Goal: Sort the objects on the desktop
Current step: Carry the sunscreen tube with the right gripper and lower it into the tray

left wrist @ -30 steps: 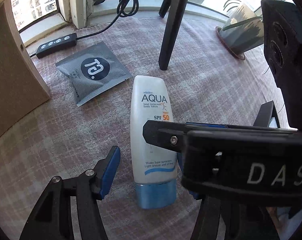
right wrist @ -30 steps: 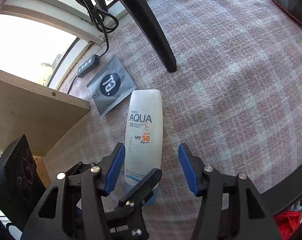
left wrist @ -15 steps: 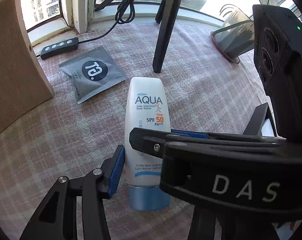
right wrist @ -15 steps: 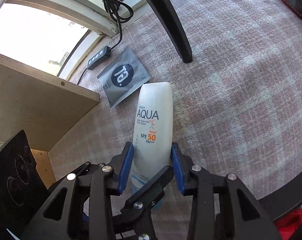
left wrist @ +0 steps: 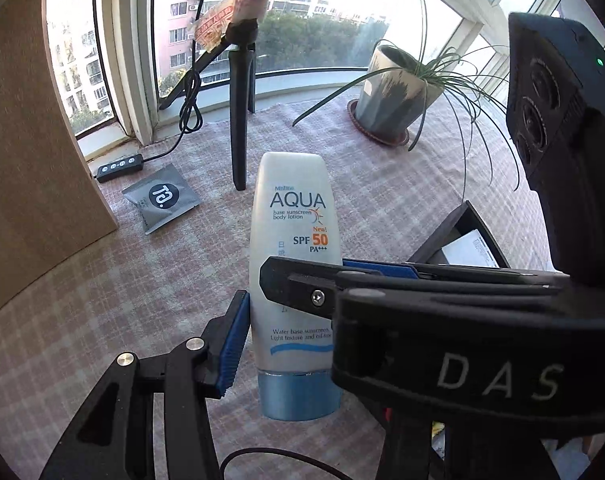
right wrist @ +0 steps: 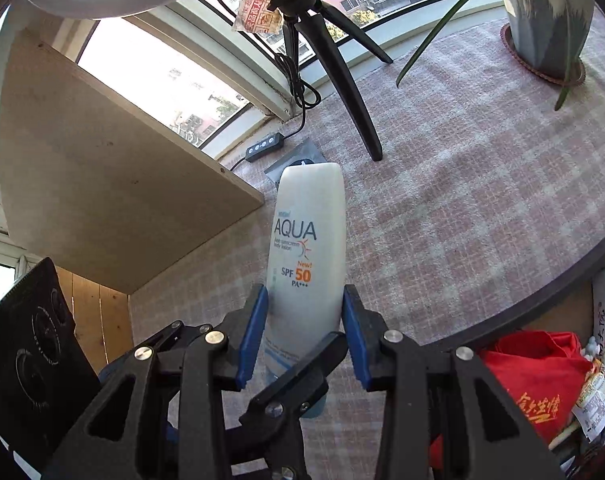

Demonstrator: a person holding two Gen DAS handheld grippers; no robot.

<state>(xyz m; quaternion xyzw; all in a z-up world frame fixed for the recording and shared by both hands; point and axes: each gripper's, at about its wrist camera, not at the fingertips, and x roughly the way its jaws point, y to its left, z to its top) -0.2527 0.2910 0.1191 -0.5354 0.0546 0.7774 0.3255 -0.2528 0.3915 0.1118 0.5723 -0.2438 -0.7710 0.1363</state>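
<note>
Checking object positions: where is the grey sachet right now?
In the left wrist view, the grey sachet lies flat on the checked cloth, left of the tripod leg, beside the cable remote.

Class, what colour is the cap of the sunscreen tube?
Light blue cap on the white sunscreen tube; clearest in the left wrist view.

Checked tablecloth under sachet, plant pot.

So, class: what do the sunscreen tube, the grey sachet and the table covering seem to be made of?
Sunscreen tube: probably soft plastic, smooth white body with a sheen, glossy blue cap. Sachet: likely foil or plastic film, matte grey, flat with creases. Table covering: woven fabric, pink check with a visible weave.
</note>
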